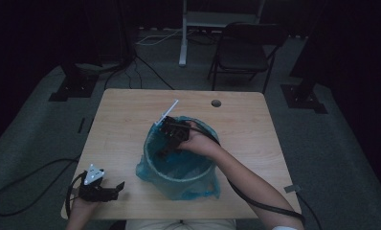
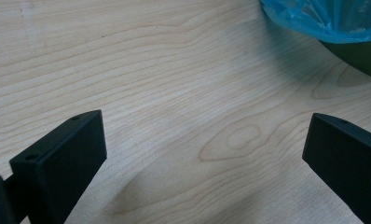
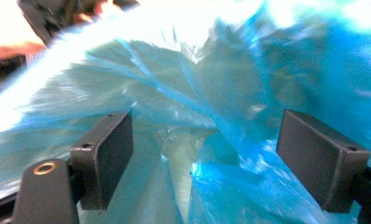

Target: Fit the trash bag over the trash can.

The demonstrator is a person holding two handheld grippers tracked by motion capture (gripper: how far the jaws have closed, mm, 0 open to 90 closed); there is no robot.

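At frame centre, bin point(image 1: 179, 179) with blue liner point(image 1: 152, 143) seen on wooden table point(image 1: 121, 124). Right gripper point(image 1: 165, 149) held inside bin mouth, jaws spread wide, nothing gripped. Left gripper point(image 1: 113, 189) parked lower left, jaws apart over bare wood.

Table point(image 1: 126, 120): square top, pale wood with a wavy grain, rounded corners, standing on a grey floor.

Small round hole point(image 1: 216, 103) near the far edge, right of middle.

Bin point(image 1: 181, 179) stands on the top, right of centre and toward the near edge. Blue bag point(image 1: 145, 168) lines it and hangs over the rim; its loose skirt touches the wood on the bin's left side. In the left gripper view, the bag's edge point(image 2: 314, 21) sits at the upper right over bare grain, casting a soft shadow.

Left gripper point(image 1: 114, 188) rests at the near left corner, jaws apart, well apart from the bin.
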